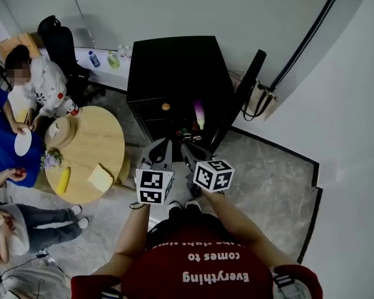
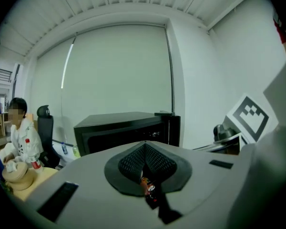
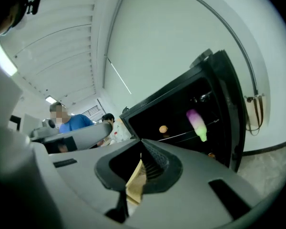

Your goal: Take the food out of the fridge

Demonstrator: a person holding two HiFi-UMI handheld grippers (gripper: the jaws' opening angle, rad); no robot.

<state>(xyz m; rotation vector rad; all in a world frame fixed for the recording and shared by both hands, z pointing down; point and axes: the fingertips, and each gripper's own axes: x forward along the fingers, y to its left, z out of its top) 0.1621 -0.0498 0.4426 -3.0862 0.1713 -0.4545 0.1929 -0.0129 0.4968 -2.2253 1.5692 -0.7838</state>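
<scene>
The black fridge stands open, its door swung out to the right. Inside lie a purple and green food item, a small round orange one, and red and green things on a lower shelf. My left gripper and right gripper hover side by side just in front of the opening, apart from the food. Both are shut with nothing gripped. The right gripper view shows the purple and green item and the orange one on the shelves.
A round wooden table stands at the left with a yellow item, a bread slice and a basket. People sit around its left side. An office chair and bottles are behind it. White walls close in on the right.
</scene>
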